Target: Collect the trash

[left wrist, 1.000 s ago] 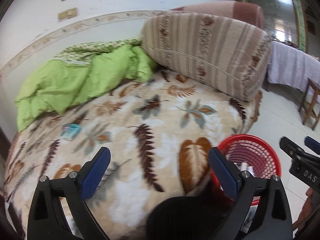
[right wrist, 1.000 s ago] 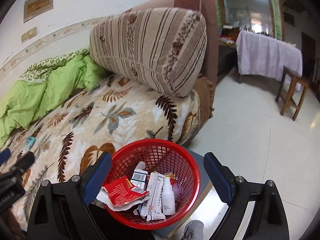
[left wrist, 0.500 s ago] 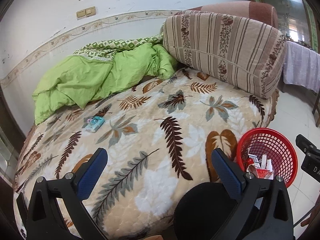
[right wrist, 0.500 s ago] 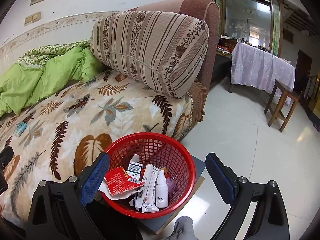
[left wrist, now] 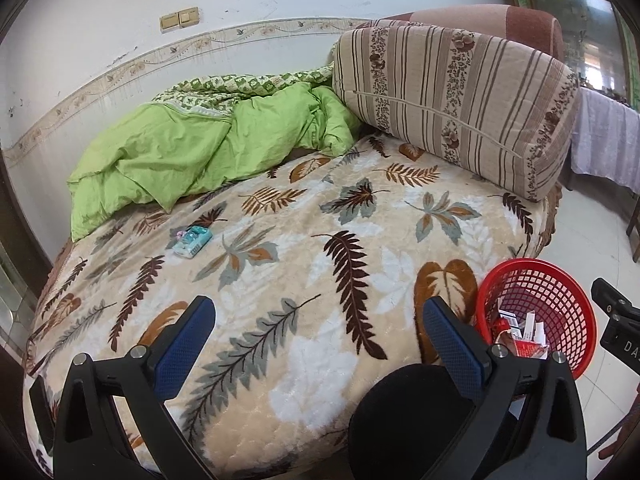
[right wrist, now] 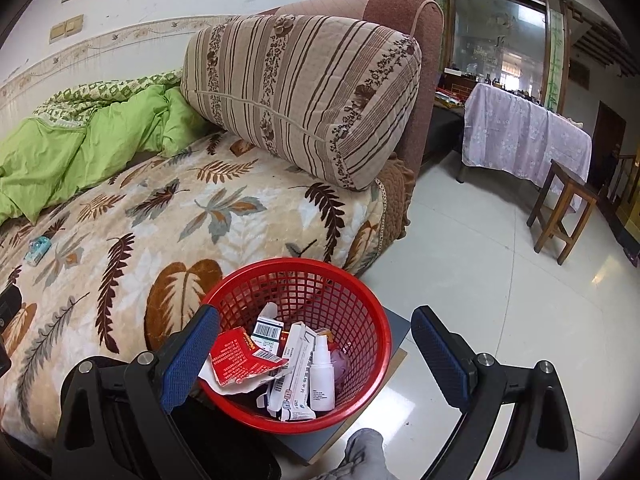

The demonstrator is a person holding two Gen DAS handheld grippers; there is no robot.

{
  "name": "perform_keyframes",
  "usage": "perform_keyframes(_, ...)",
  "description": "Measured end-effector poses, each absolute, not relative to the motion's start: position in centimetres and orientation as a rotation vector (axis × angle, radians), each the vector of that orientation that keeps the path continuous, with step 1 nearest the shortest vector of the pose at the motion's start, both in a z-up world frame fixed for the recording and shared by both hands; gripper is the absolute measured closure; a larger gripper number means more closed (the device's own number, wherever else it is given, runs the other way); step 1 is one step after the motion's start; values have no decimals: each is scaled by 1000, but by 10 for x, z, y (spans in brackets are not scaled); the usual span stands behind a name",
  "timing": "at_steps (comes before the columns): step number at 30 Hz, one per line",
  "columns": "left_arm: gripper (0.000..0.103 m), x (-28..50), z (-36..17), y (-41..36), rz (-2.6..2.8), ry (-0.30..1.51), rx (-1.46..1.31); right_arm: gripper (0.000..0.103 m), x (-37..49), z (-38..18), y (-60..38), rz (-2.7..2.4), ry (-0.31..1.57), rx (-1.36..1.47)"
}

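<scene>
A small light-blue packet (left wrist: 192, 241) lies on the leaf-patterned bed blanket (left wrist: 304, 264), far ahead and left of my left gripper (left wrist: 318, 336), which is open and empty. The packet also shows at the left edge of the right wrist view, packet (right wrist: 37, 251). A red mesh basket (right wrist: 360, 312) stands by the bed's near corner and holds a torn red carton (right wrist: 236, 360), white boxes and a white spray bottle (right wrist: 322, 376). My right gripper (right wrist: 314, 348) hangs open and empty just above the basket. The basket (left wrist: 560, 292) sits at the lower right of the left wrist view.
A crumpled green quilt (left wrist: 192, 152) lies at the back of the bed beside a large striped cushion (left wrist: 452, 104). White tiled floor (right wrist: 480, 260) opens to the right, with a wooden stool (right wrist: 564, 208) and a cloth-covered table (right wrist: 524, 132). A person's foot (right wrist: 360, 456) shows below the basket.
The left gripper has pulled back and risen, so more of the bed shows and the blue packet sits nearer the middle. The right gripper has lifted slightly above the basket. Both stayed open.
</scene>
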State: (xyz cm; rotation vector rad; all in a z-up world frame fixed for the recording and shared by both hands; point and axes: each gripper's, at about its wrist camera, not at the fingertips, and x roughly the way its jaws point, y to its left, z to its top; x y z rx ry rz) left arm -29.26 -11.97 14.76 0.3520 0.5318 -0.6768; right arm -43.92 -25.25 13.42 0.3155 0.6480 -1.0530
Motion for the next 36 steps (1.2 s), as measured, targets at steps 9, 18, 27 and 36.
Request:
perform_keyframes(9,0,-295,148,-120,-674,524,361,5,-437,132,-252,-1054,655,315)
perform_keyframes(18,0,-295,148,-120,-677,527,362,5,-435,130,-253,-1051,661,312)
perform_keyframes(27,0,-296,147,-122,-678,525,369,5,-434,128,-254,-1049,666,312)
perform_keyframes(36,0,-296,147,-122,-680,524,370,5,-434,128,-255,-1048,669,312)
